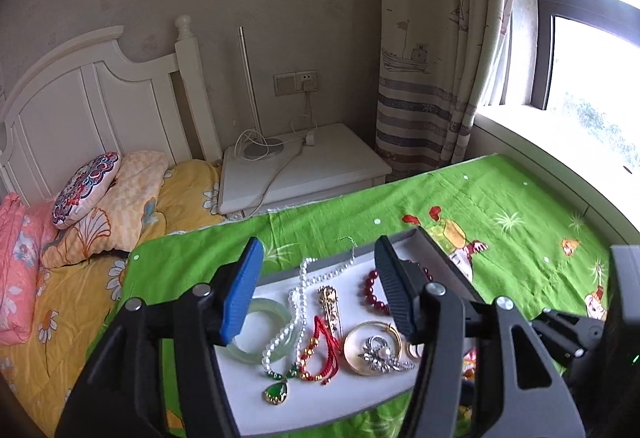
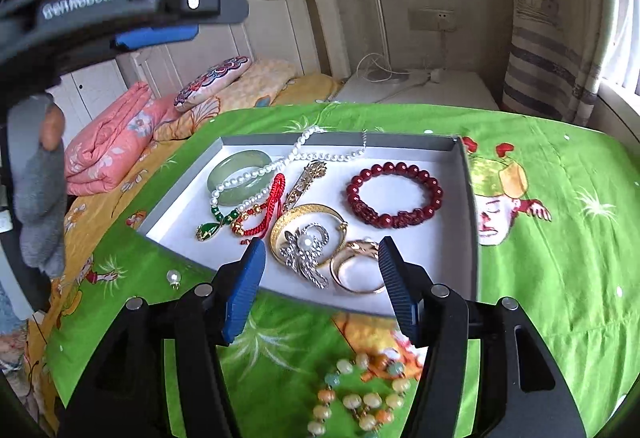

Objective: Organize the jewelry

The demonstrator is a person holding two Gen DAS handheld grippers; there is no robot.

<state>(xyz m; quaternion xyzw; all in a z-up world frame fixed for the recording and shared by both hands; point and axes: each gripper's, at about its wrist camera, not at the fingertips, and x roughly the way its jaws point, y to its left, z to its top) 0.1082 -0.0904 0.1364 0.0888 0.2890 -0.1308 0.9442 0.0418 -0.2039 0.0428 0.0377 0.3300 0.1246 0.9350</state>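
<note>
Both grippers gape wide and hold nothing: the right gripper (image 2: 320, 286) hangs over the tray's (image 2: 470, 206) near edge, the left gripper (image 1: 318, 290) above its middle. Most jewelry lies heaped in the tray. A bead bracelet (image 2: 360, 394) sits on the cloth at 6 o'clock, a pearl drop (image 2: 173, 277) at 8. The pearl necklace (image 2: 256, 174) crosses the bangle (image 2: 228, 174), so I reckon lifting either could drag the other.

The green cloth (image 2: 540, 278) on the worktop looks soft and a bit wrinkly. The tray (image 2: 469, 174) looks like matt grey card. The red bead bracelet (image 2: 394, 194) is shiny and smooth. The gold bangle (image 2: 280, 228) looks like shiny metal. Both claws have ridged blue pads (image 2: 244, 290).
</note>
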